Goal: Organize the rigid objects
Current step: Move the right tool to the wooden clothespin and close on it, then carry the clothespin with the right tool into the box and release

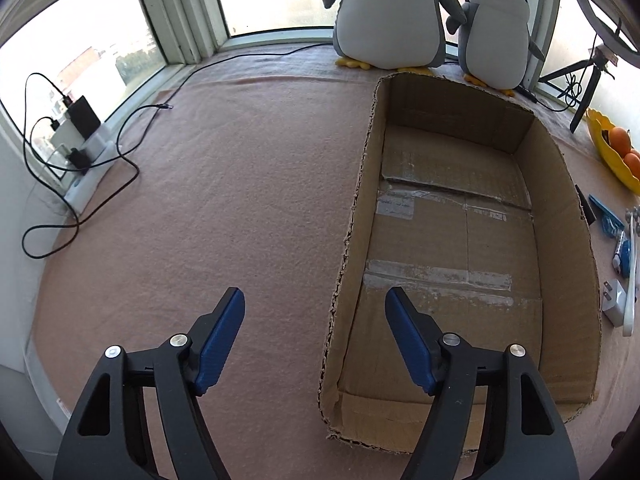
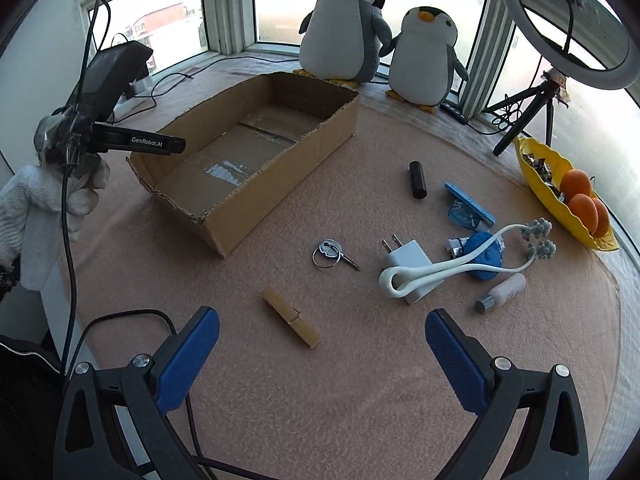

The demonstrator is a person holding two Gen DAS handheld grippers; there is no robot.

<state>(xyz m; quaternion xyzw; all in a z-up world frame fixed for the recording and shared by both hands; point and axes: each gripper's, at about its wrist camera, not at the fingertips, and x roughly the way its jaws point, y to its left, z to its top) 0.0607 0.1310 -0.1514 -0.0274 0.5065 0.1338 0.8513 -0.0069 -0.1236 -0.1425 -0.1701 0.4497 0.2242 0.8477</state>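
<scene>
An open cardboard box (image 1: 562, 184) with a bare floor lies on the pink cloth, also in the right wrist view as the box (image 2: 280, 184). My left gripper (image 1: 315, 294) is open over the box's left wall, with nothing between its fingers. My right gripper (image 2: 323, 314) is open just behind a wooden clothespin (image 2: 291, 322), not touching it. Beyond lie a key on a ring (image 2: 330, 255), a white charger plug (image 2: 414, 258) under a white roller massager (image 2: 444, 267), a blue round item (image 2: 486, 258), a small bottle (image 2: 504, 290), a black cylinder (image 2: 418, 180) and a blue case (image 2: 468, 204).
Two plush penguins (image 2: 344, 28) stand at the window behind the box. A yellow bowl with oranges (image 2: 560, 196) and a ring light on a tripod (image 2: 532, 108) are at the right. A power strip with cables (image 1: 86, 136) sits at the left. A white sleeve (image 2: 32, 216) is at the left edge.
</scene>
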